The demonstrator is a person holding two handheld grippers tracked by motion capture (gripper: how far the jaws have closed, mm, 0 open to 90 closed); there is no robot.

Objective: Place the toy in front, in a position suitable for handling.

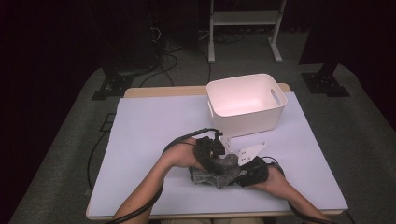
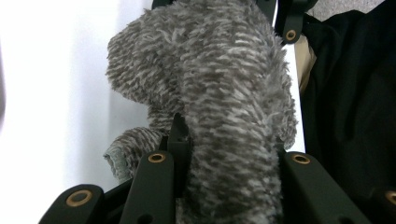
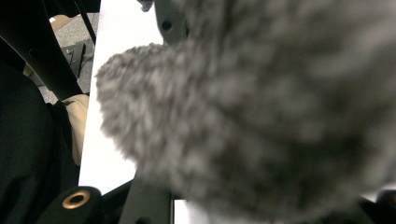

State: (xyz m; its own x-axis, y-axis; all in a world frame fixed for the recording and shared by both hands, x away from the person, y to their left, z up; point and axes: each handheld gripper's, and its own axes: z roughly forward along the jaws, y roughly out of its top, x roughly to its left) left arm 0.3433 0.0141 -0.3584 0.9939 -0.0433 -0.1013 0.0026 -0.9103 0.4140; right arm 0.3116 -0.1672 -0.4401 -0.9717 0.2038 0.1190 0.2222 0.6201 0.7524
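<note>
You have both hand-held grippers clamped on the fuzzy grey-and-white knitted cloth [image 1: 215,171], bunched near the front edge of the pale lilac table mat [image 1: 140,140]. Your left gripper [image 1: 212,156] pinches 1 fold from the left, your right gripper [image 1: 240,177] another from the right (both jaw pairs buried in fabric). The white plastic handled bin [image 1: 246,105] stands just behind.
</note>
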